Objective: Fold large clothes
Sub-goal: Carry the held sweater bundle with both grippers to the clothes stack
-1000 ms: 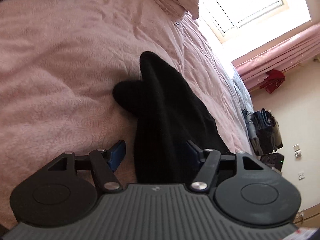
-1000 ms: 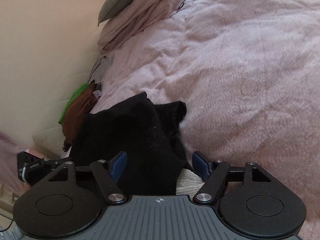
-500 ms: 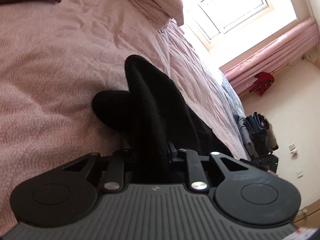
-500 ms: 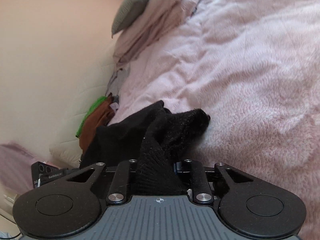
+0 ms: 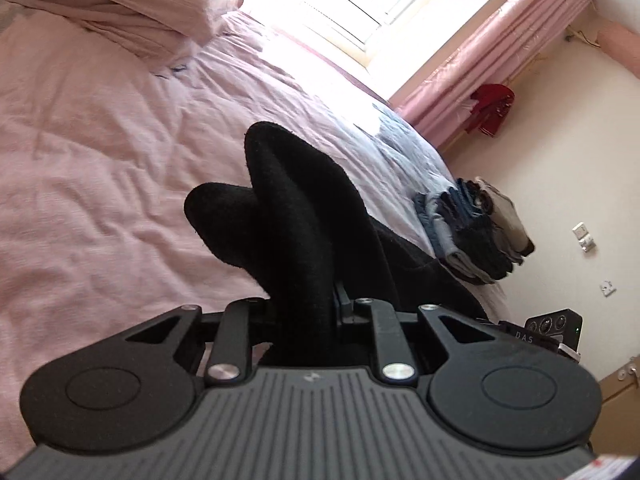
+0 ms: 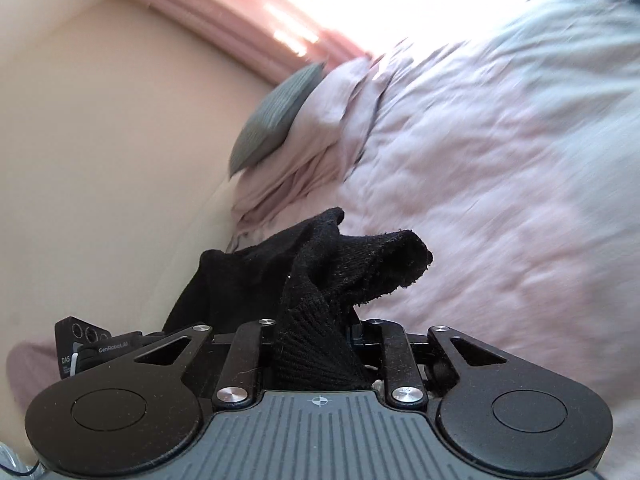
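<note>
Both grippers are clamped on one black knit garment (image 5: 304,216). The left gripper (image 5: 304,308) has its jaws clenched on a thick bunch of the cloth; the right gripper (image 6: 316,340) has its jaws clenched on a ribbed part of it. Each pair of jaws has just been closing, with the cloth between them. The garment is at the near edge of the bed (image 5: 100,120), partly raised off the pink cover, with the rest trailing toward the bed's near corner.

Possible faults, as judged from this state:
- Slip. Each grip takes a bunched fold, not a flat edge. The weight of the hanging knit could pull a fold out of the jaws.
- Uneven spread. Which parts of the garment are held cannot be told. If the two grips are not on matching points, the garment could open twisted and the fold line would be skewed.
- Drag. The trailing part could catch on the rumpled cover or slide off the bed edge.
- Blur in the right wrist view suggests fast motion, which raises the slip risk.

Count:
- Black garments in hand: one.
- Grippers: two.
- Stacks of folded clothes (image 5: 472,232) at the bed's far side edge: one.
- Pink pillows (image 5: 120,12): at least one.
- Grey cushions (image 6: 276,116): one.
</note>
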Tool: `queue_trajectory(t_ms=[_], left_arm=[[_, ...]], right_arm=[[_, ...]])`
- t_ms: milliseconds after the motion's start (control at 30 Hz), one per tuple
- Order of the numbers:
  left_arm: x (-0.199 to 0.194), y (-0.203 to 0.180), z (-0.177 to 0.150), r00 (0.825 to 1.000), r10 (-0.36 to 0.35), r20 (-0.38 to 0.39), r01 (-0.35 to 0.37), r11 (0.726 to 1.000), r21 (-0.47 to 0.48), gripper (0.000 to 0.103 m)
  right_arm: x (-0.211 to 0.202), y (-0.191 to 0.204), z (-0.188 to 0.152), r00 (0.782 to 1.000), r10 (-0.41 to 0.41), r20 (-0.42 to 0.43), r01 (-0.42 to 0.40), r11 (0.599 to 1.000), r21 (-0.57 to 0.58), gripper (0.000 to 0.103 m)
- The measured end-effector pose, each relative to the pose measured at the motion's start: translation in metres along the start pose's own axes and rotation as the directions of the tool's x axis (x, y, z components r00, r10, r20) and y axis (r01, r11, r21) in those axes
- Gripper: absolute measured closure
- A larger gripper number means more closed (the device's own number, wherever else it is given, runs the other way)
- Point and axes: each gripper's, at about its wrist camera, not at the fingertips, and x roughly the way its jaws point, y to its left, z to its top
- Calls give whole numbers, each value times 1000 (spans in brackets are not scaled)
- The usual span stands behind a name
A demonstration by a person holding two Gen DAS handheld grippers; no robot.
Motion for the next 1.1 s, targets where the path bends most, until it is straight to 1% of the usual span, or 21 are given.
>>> queue_trajectory(t_ms=[67, 133, 200, 267, 367, 433, 500, 533, 600, 700, 800, 900, 1000, 1100], left_arm=[[19, -42, 19, 998, -50, -49, 51, 999, 10, 87], [37, -87, 37, 990, -104, -97, 108, 994, 35, 87], [56, -132, 51, 978, -162, -134, 170, 984, 48, 87], [79, -176, 66, 961, -211, -178, 227, 971, 70, 87], [118, -252, 84, 938, -274, -212, 307, 941, 141, 86], [148, -298, 94, 926, -306, -221, 345, 924, 166, 87], [180, -341, 102, 921, -324, -219, 366, 910, 194, 87], [197, -363, 104, 921, -327, -214, 369, 907, 202, 87], [230, -402, 109, 924, -327, -196, 366, 904, 219, 87], [280, -454, 116, 934, -316, -164, 345, 918, 197, 87], [327, -498, 126, 948, -289, -134, 310, 933, 184, 87], [371, -537, 147, 957, -277, -92, 289, 940, 182, 87], [408, -569, 171, 962, -269, -52, 274, 942, 195, 86], [441, -587, 186, 965, -259, -40, 262, 942, 211, 86]], right_arm=[[-46, 13, 22, 997, -69, 39, 68, 997, 26, 87], [-90, 25, 44, 989, -123, 84, 118, 991, 60, 87], [-136, 38, 70, 974, -183, 133, 173, 981, 85, 87], [-179, 45, 97, 956, -232, 180, 219, 971, 91, 87], [-234, 39, 141, 926, -282, 250, 267, 959, 94, 87], [-269, 25, 173, 911, -298, 286, 282, 954, 96, 87], [-296, 5, 208, 901, -309, 303, 296, 951, 91, 86], [-308, -7, 228, 900, -309, 307, 297, 951, 87, 86], [-329, -35, 269, 905, -292, 309, 285, 956, 69, 87], [-352, -76, 332, 914, -285, 290, 281, 958, 55, 86], [-367, -106, 394, 918, -282, 278, 293, 956, 3, 86], [-376, -135, 450, 922, -263, 286, 284, 958, -37, 86], [-381, -164, 492, 922, -242, 304, 271, 961, -59, 86], [-378, -197, 515, 922, -236, 306, 259, 965, -37, 86]])
